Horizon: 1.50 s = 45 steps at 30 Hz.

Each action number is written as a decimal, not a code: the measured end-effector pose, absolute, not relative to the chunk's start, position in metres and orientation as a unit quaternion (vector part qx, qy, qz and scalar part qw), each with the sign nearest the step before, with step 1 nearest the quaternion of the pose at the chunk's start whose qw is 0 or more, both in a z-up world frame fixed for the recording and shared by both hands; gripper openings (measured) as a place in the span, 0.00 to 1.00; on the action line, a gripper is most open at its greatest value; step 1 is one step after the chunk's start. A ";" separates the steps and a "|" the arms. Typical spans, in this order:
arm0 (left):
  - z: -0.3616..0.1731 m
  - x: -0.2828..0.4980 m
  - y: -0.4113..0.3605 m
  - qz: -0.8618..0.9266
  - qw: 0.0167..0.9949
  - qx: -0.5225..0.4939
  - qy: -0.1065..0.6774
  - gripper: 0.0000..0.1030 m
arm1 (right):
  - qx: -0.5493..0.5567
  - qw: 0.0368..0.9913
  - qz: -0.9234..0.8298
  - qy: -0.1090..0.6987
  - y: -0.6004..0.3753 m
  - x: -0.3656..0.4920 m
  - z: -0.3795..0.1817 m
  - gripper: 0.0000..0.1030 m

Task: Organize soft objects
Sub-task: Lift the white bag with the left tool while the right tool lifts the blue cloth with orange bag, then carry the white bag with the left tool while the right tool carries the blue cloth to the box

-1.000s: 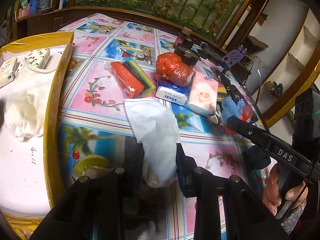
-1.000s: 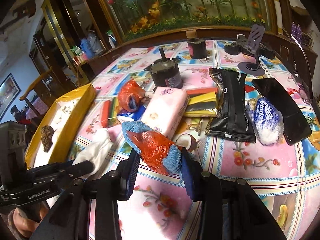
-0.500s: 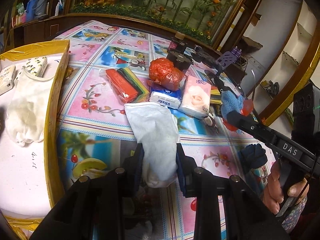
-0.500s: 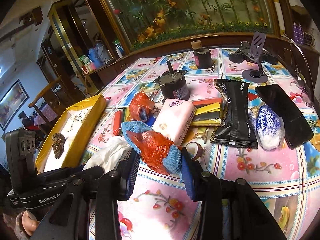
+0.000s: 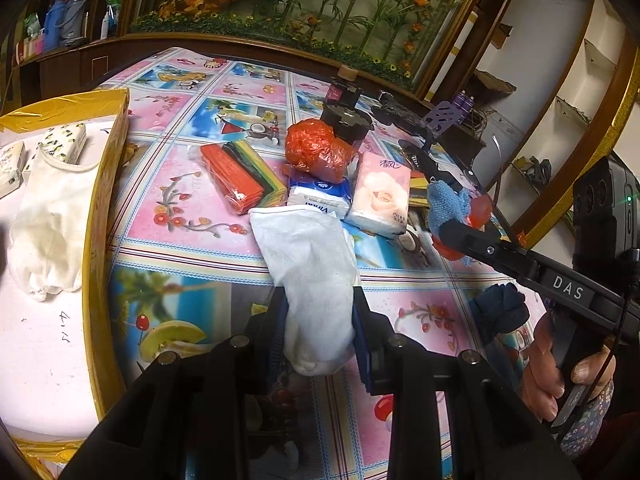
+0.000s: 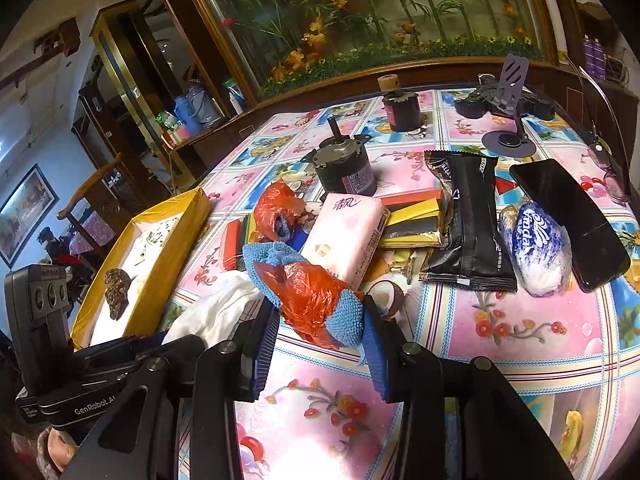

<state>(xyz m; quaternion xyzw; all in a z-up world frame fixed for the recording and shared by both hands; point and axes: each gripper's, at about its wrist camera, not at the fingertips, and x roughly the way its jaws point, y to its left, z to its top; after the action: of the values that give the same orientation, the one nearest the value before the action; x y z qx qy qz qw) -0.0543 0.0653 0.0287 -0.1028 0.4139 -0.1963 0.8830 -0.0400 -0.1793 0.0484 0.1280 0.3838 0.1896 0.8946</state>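
The left tongs (image 5: 318, 332) point down at a slant over the counter (image 5: 192, 216). They are clenched on a white sock (image 5: 312, 276). The toe end of the sock hangs just past the two pads, and the open end lies forward on the flowered cloth. It reaches up to a blue and white tissue pack (image 5: 320, 198).

The right tongs (image 6: 320, 328) also point down at a slant. A person's hand (image 5: 560, 364) holds their handle at the right edge of the left camera view. These tongs are clenched on a blue cloth (image 6: 344, 316) with a red plastic bag (image 6: 308, 296) wrapped on it. The bundle sits between the two pads and sticks out ahead of them, toward a pink tissue pack (image 6: 348, 236).

To the left of the left tongs is a yellow tray (image 5: 96, 216). Inside it lies another white sock (image 5: 48, 220), with small tissue packs (image 5: 66, 144) past it.

A dark blue cloth (image 5: 500, 312) lies on the counter near the right tongs.

Farther out, just past the white sock, a second red plastic bag (image 5: 316, 148) sits on top of the blue and white tissue pack. Beside it is a pack of red and striped things (image 5: 236, 176). On the right side lie a black snack bag (image 6: 468, 220), a blue and white bag (image 6: 536, 244) and a black phone (image 6: 568, 216). Behind them all stands a dark round motor (image 6: 344, 168).
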 end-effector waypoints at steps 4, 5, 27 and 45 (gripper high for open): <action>0.030 -0.055 0.064 -0.199 0.883 -0.101 0.413 0.28 | 0.129 0.894 0.192 0.384 -0.179 -0.040 0.048 0.42; 0.030 -0.055 0.064 -0.199 0.883 -0.101 0.413 0.28 | 0.130 0.894 0.191 0.384 -0.179 -0.040 0.048 0.42; 0.045 -0.070 0.076 -0.175 0.902 -0.117 0.376 0.28 | 0.152 0.908 0.184 0.345 -0.189 -0.046 0.060 0.42; 0.078 -0.084 0.127 -0.133 0.923 -0.149 0.330 0.28 | 0.134 0.902 0.227 0.342 -0.126 -0.049 0.060 0.42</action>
<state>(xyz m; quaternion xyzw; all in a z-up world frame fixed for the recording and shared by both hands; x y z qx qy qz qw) -0.0842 0.1267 0.0779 -0.1489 0.3301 -0.1330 0.9226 -0.0491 -0.1257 0.0602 0.1339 0.3424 0.2267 0.9019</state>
